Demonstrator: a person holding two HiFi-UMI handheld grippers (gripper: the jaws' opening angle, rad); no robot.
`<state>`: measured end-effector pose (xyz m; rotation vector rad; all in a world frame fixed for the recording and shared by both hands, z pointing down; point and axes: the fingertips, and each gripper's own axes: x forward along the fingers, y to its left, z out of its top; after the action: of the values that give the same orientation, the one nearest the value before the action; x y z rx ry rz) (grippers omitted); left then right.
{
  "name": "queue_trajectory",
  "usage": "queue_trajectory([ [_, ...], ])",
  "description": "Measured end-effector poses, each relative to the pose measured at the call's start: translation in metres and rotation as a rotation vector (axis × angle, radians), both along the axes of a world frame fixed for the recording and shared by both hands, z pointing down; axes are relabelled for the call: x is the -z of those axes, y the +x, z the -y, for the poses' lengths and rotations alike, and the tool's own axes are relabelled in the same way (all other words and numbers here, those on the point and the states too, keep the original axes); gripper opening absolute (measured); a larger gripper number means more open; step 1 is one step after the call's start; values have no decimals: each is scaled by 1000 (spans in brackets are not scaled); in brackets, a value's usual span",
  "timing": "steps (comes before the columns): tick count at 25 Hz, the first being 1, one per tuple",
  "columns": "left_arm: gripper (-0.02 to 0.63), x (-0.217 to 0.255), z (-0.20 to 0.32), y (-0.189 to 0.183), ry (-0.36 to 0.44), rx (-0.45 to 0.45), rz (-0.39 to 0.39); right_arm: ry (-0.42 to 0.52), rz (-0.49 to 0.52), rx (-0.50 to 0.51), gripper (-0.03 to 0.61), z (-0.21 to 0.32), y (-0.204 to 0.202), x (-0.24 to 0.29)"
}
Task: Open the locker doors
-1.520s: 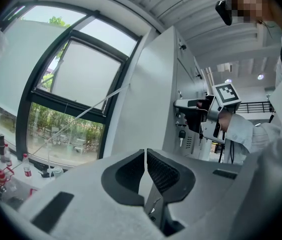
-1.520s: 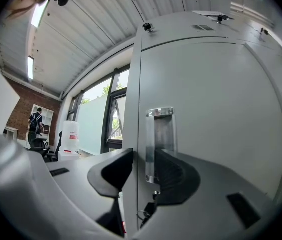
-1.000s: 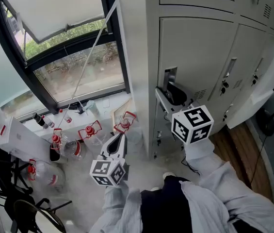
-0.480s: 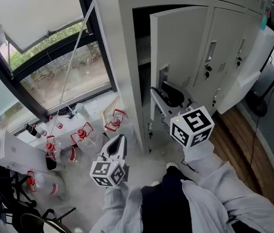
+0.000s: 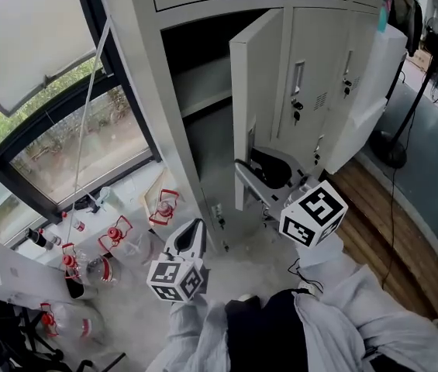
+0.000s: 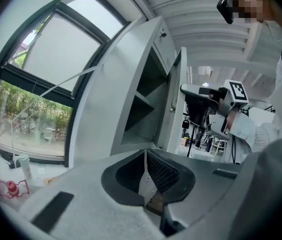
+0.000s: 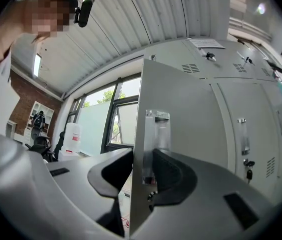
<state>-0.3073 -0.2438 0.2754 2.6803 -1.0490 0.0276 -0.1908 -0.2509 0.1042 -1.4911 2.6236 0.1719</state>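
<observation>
The grey locker door [image 5: 261, 91] at the left end of the row stands swung out. Behind it the dark compartment [image 5: 211, 130] and its shelf [image 5: 203, 87] are exposed. My right gripper [image 5: 259, 173] is shut on the door's free edge, just below the recessed handle [image 7: 155, 139]. In the right gripper view the door edge [image 7: 140, 184] runs up between the two black pads. My left gripper [image 5: 195, 225] hangs lower left, in front of the locker and apart from it. Its pads [image 6: 155, 171] meet with nothing between them. The open compartment [image 6: 143, 104] also shows in the left gripper view.
Two more locker doors [image 5: 312, 60] to the right stay shut, with a white panel [image 5: 374, 91] leaning on them. A large window [image 5: 40, 76] is on the left. Bottles with red caps [image 5: 114, 235] and a white box [image 5: 17, 273] lie on the floor. A black stand [image 5: 393, 142] is at the right.
The locker door has gone from shut to wide open, swinging out with my right gripper on its edge. The compartment now shows. My left gripper has drifted only a little.
</observation>
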Motion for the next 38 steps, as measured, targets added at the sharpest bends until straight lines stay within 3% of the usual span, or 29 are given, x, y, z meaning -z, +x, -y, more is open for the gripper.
queue_trajectory([
  [13,18,-4,-6,76,-9,-79,44,54,30,196,124,-45,49,2],
  [28,18,-7,-44,164,-19,60,58,70,19,447,127,-79,139,1],
  [38,18,-20,-79,200,-40,176,70,86,8,635,129,-79,195,-2],
])
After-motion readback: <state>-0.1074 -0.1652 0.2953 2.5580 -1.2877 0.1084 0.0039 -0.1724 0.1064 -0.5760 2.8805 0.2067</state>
